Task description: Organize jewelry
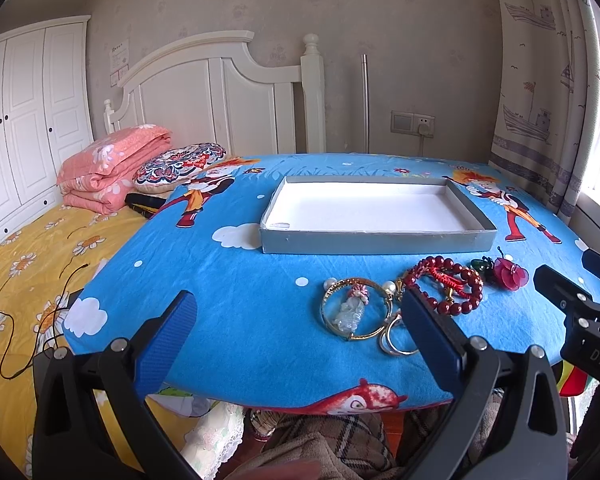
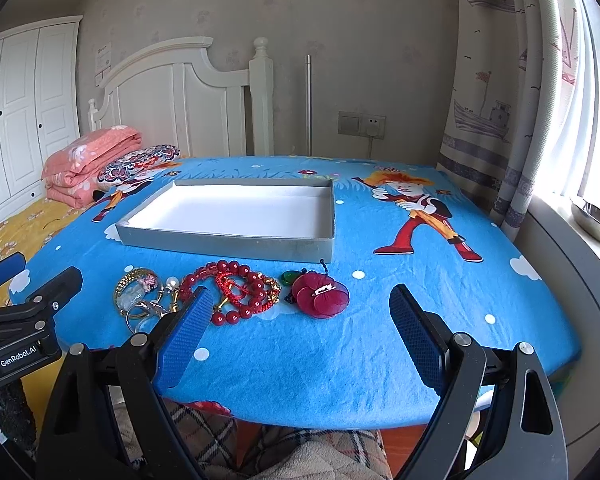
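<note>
The left gripper (image 1: 296, 320) hovers over the near edge of the table with its two blue ribbed fingers (image 1: 168, 332) spread wide and nothing between them. Its right finger overlaps, in the left wrist view, the near side of the jewelry pile. The right gripper (image 2: 300, 320) is likewise spread wide and empty, its blue pads (image 2: 188, 328) low over the cloth, the left pad just near of the red beads.

The jewelry lies in a loose row on the blue cartoon-print tablecloth (image 2: 380, 340), near of the box. From left to right: a thin gold bangle (image 1: 356, 308) with a pale translucent carved pendant (image 1: 350, 312) inside its ring, two silver rings (image 1: 396, 340) at its near side, white pearl pieces (image 2: 173, 282), a dark red round-bead bracelet (image 1: 448, 284) tangled with a red braided cord (image 2: 236, 286), a small green piece (image 2: 288, 278), and a crimson petal-shaped flower brooch (image 2: 320, 294) farthest right.

Just far of the pile sits a shallow grey cardboard box with a white inside (image 2: 228, 246), holding nothing.

Far left are a yellow daisy-print bedsheet (image 1: 28, 272), a folded pink quilt (image 1: 108, 168) and a white headboard (image 1: 204, 92); a ship-print curtain (image 2: 484, 120) hangs at the far right.
</note>
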{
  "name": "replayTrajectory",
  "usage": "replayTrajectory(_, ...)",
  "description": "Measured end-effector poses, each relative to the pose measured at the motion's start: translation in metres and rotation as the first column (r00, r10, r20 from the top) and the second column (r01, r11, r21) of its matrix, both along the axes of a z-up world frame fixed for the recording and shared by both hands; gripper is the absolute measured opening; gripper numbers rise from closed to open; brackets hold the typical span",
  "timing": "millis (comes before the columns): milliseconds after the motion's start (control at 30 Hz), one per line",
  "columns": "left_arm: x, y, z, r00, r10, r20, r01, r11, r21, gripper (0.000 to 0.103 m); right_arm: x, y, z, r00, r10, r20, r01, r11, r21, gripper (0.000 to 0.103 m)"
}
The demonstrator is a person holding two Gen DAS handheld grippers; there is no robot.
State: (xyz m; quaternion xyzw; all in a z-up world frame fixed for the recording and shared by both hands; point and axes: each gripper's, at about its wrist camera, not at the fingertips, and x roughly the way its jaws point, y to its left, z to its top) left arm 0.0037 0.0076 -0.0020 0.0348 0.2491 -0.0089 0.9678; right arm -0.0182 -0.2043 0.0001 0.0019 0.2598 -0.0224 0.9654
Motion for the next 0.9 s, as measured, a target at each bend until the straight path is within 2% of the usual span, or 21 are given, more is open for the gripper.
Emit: replayTrajectory(900,-0.001,0.000,-0.004,1.000,0.017,-0.013,-0.017,1.000,-0.011,0.098,0.005,-0.003,0.001,1.000,0.010,0.002,-0.010,1.000,-0.003,0.084)
